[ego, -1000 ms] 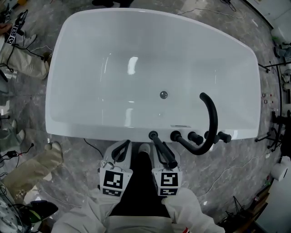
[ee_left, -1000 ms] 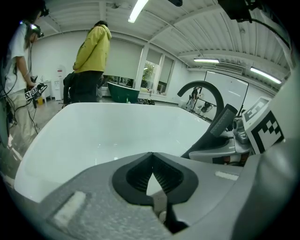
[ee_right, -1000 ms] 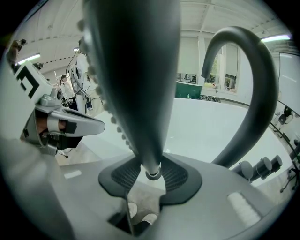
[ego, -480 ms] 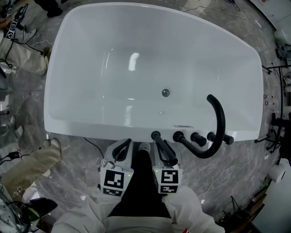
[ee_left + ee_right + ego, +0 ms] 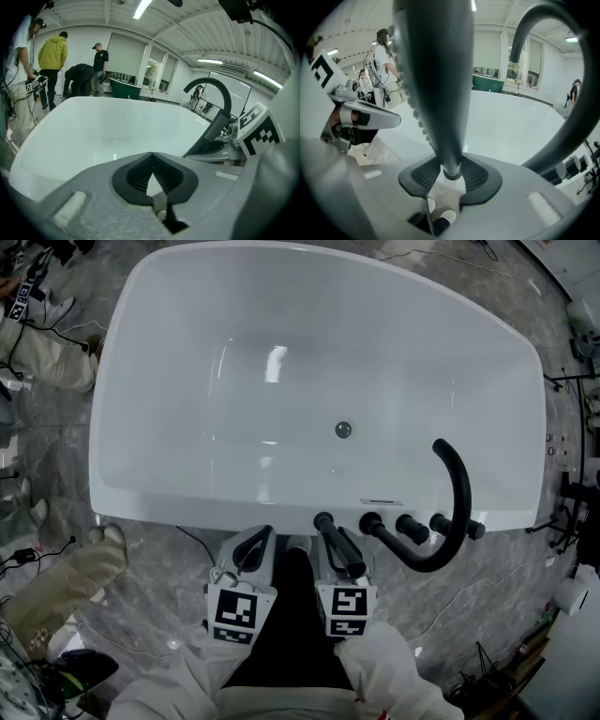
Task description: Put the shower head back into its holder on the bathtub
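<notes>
The black shower head [image 5: 339,547] is a slim wand standing upright at the near rim of the white bathtub [image 5: 141,493]. My right gripper [image 5: 343,559] is shut on its lower shaft. In the right gripper view the wand [image 5: 436,84] rises from between the pads [image 5: 476,176] of the right gripper [image 5: 451,174]. Its top end [image 5: 323,519] sits level with the row of black knobs [image 5: 410,525]. The holder is hidden beneath it. My left gripper [image 5: 262,535] hangs beside it to the left, shut and empty, its pads [image 5: 161,176] meeting at the tip. From the left gripper view the wand [image 5: 216,132] leans in front of the spout.
A tall arched black spout [image 5: 457,493] stands just right of the wand on the rim. A drain [image 5: 343,429] lies in the tub floor. People's legs [image 5: 52,362] and cables lie on the marble floor at the left. Several people [image 5: 52,56] stand beyond the tub.
The right gripper with the shower head has sunk slightly toward the rim. The head view has drifted a little. The left gripper has kept still.
</notes>
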